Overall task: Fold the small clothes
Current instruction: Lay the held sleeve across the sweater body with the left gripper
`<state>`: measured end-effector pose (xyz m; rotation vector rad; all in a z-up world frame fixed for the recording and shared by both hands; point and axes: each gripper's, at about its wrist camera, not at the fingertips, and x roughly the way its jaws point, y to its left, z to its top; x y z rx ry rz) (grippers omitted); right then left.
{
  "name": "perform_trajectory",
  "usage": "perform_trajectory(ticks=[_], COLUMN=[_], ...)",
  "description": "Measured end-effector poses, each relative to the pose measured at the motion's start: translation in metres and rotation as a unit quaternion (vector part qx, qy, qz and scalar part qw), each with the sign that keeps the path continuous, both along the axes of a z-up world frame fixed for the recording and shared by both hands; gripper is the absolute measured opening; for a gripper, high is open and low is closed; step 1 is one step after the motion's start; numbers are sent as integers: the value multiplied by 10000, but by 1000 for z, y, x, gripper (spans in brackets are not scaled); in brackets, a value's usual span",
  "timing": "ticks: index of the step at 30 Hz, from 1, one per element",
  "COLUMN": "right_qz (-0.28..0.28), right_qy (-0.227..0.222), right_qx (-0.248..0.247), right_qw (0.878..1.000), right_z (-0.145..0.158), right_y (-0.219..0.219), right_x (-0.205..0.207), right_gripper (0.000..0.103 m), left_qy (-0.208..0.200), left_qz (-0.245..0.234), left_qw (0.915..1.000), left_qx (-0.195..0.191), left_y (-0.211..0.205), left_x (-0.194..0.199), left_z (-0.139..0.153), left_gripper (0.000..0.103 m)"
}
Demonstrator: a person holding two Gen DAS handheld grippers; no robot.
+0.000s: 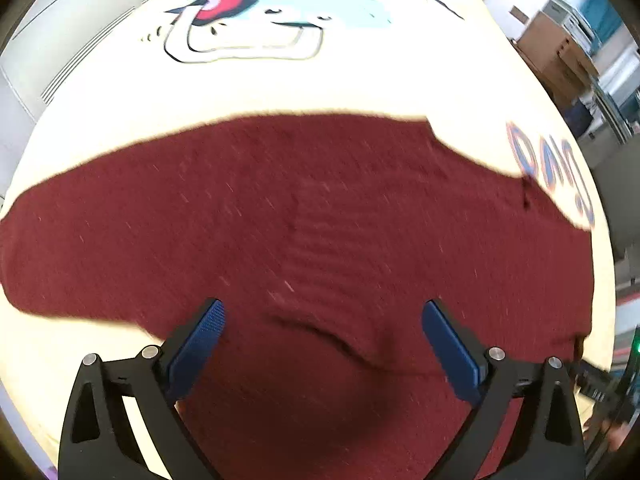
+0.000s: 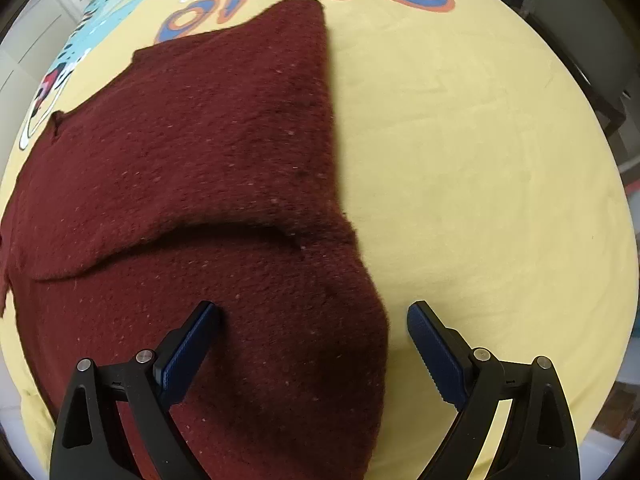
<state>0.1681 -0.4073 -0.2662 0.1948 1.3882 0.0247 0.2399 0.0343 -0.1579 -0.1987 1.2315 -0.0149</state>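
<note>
Blue fingers (image 1: 208,340) on the left gripper (image 1: 322,344) stand wide apart, and they hold nothing. They point down over the red sweater (image 1: 304,216), and a small wrinkle in the knit lies between them. On the right gripper (image 2: 312,344) the fingers (image 2: 192,348) stand wide apart too, with nothing pinched. One of them hangs over the sweater and the other hangs over the yellow cloth (image 2: 480,184), so the sweater's edge runs between them.

The sweater lies spread out on the yellow cloth. In the right view one part is folded over the rest, and the fold makes a dark curved line across the middle. A pointed corner of it reaches up to the big blue and orange letters (image 2: 304,0) printed on the cloth.

The cloth also has a cartoon picture (image 1: 256,12) in light blue, red and white, up past the sweater in the left view. Brown boxes (image 1: 556,56) are stacked in the room far behind.
</note>
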Motion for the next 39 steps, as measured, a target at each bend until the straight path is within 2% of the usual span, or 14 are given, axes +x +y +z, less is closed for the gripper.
perform_trajectory(ticks=[3, 8, 10, 13, 14, 15, 16, 17, 19, 21, 29, 31, 37, 39], right_qz=[96, 123, 109, 16, -27, -69, -115, -140, -174, -197, -94, -122, -304, -389], right_qy=[-31, -47, -28, -11, -13, -23, -43, -62, -102, -152, -512, -510, -36, 28], right_qx=[-19, -69, -104, -176, -178, -171, -163, -163, -157, -107, 88, 67, 605, 627], right_qw=[9999, 9999, 9999, 9998, 9998, 9998, 9998, 9997, 9997, 9996, 9986, 9986, 9977, 9973], right_z=[3, 6, 7, 10, 10, 11, 12, 13, 16, 21, 54, 47, 2, -9], right_y=[11, 20, 20, 17, 16, 15, 13, 13, 11, 10, 4, -1, -10, -8], right_x=[2, 7, 10, 8, 9, 10, 11, 12, 17, 19, 50, 57, 78, 79], right_gripper=[95, 95, 95, 95, 95, 95, 95, 95, 95, 95, 95, 95, 94, 70], left_qy=[95, 447, 515, 548, 570, 609, 663, 652, 591, 559, 169, 144, 287, 296], left_qz=[-29, -114, -321, -689, -756, -842, -921, -966, -1208, -1260, -1294, -1281, -1288, -1285], left_qw=[9999, 9988, 9979, 9961, 9955, 9945, 9935, 9931, 9908, 9904, 9914, 9915, 9912, 9912], left_qx=[-72, -168, -246, 29, 99, 94, 47, 117, 166, 67, -6, 162, 98, 95], left_y=[12, 16, 6, -16, -21, -25, -29, -32, -40, -43, -33, -27, -29, -28], left_x=[16, 35, 36, 35, 34, 31, 30, 28, 23, 20, 5, -1, -6, -1], left_z=[-3, -34, -45, -55, -58, -60, -63, -63, -61, -60, -36, -37, -41, -41], left_gripper=[97, 95, 89, 85, 80, 63, 54, 49, 21, 13, 10, 10, 10, 10])
